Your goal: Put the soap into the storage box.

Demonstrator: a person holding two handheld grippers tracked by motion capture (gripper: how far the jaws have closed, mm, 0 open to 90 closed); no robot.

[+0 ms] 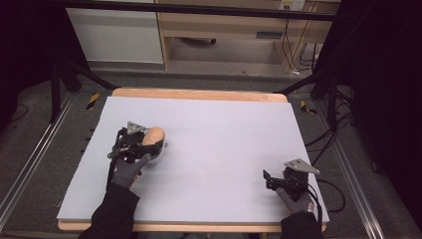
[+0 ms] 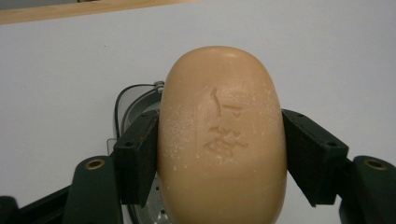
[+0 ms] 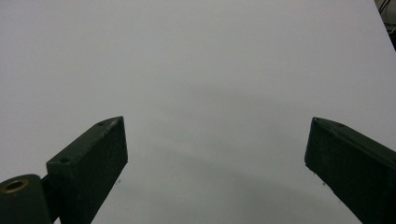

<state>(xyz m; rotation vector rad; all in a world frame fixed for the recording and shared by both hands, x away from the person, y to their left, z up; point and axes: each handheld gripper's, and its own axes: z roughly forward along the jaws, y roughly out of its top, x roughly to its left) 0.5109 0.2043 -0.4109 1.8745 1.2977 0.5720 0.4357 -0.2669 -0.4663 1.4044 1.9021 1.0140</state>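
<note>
My left gripper (image 1: 149,143) is shut on a tan oval bar of soap (image 1: 155,135) at the left middle of the white table top (image 1: 224,124). In the left gripper view the soap (image 2: 223,93) stands on end with a stamped mark facing the camera, and both black pads (image 2: 140,154) press its sides. Right under the soap lies a small dish with a dark rim (image 2: 122,100), mostly hidden by it; whether the soap touches the dish I cannot tell. My right gripper (image 1: 267,179) rests at the near right corner, open, and its jaws (image 3: 215,140) have only bare table between them.
The white sheet covers a wooden table whose far edge (image 1: 199,94) shows as a light wood strip. Black frame legs (image 1: 59,84) and cables (image 1: 323,139) stand on the floor to both sides. A wooden desk (image 1: 224,25) is behind the table.
</note>
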